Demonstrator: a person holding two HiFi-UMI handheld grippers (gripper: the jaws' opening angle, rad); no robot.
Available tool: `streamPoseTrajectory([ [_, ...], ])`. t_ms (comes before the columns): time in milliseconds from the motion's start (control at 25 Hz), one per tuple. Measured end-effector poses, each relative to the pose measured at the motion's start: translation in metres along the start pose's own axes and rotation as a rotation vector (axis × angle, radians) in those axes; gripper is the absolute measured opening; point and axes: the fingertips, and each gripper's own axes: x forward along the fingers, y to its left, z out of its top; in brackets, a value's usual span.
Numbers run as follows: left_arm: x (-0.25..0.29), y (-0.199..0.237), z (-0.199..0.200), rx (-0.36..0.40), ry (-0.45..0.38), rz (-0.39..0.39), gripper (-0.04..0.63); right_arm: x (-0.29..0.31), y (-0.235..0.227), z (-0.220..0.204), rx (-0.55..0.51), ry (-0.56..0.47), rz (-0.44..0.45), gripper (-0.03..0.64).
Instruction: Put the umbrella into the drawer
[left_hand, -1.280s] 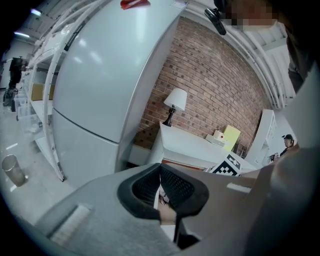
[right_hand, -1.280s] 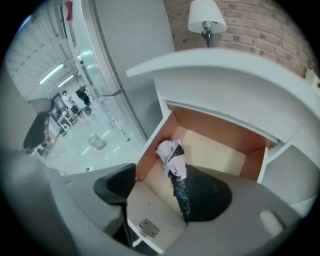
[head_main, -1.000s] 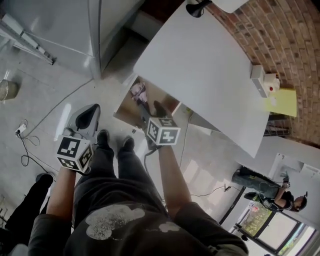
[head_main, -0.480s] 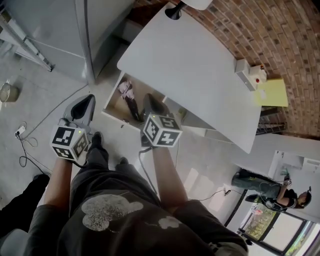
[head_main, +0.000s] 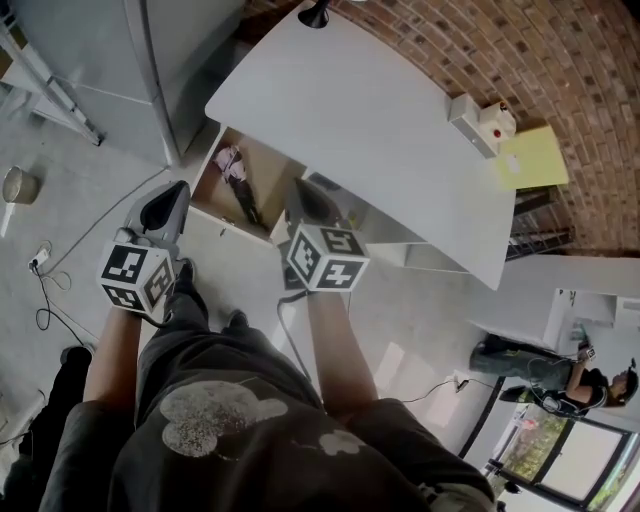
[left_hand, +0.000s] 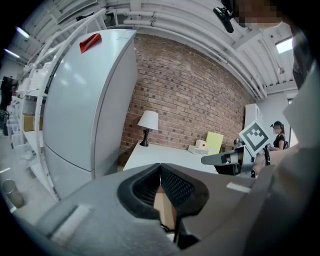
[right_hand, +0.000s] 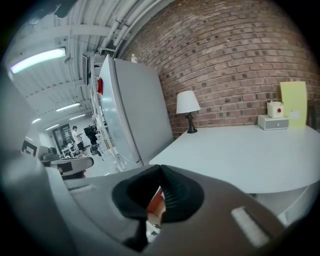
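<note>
With its jaws pressed together on nothing, the left gripper (left_hand: 160, 168) hangs in the air, and the right gripper (right_hand: 160, 171) is likewise closed and empty. From the head view, the left gripper (head_main: 177, 192) shows over the grey floor (head_main: 80, 190) just beside the left end of the open drawer (head_main: 270, 170). The right gripper (head_main: 302, 188) shows over the drawer's right end. Neither touches the umbrella (head_main: 240, 190), which lies inside the drawer, its pink end towards the back. The drawer stands pulled out from under a white table (head_main: 370, 130). A lamp (right_hand: 188, 103) and a small box (right_hand: 273, 121) stand on the table against the brick wall (right_hand: 235, 55), with a fridge (left_hand: 85, 100) at its left.
</note>
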Motion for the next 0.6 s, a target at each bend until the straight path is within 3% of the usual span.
streamPoseTrajectory([
  [280, -0.019, -0.043, -0.007, 0.013, -0.013, 0.013, 0.011, -0.046, -0.018, -0.012, 0.007, -0.009, 0.011, 0.003],
  [600, -0.029, -0.064, 0.002, 0.038, -0.040, 0.044, 0.011, -0.072, -0.030, -0.010, -0.003, -0.031, 0.024, 0.004],
])
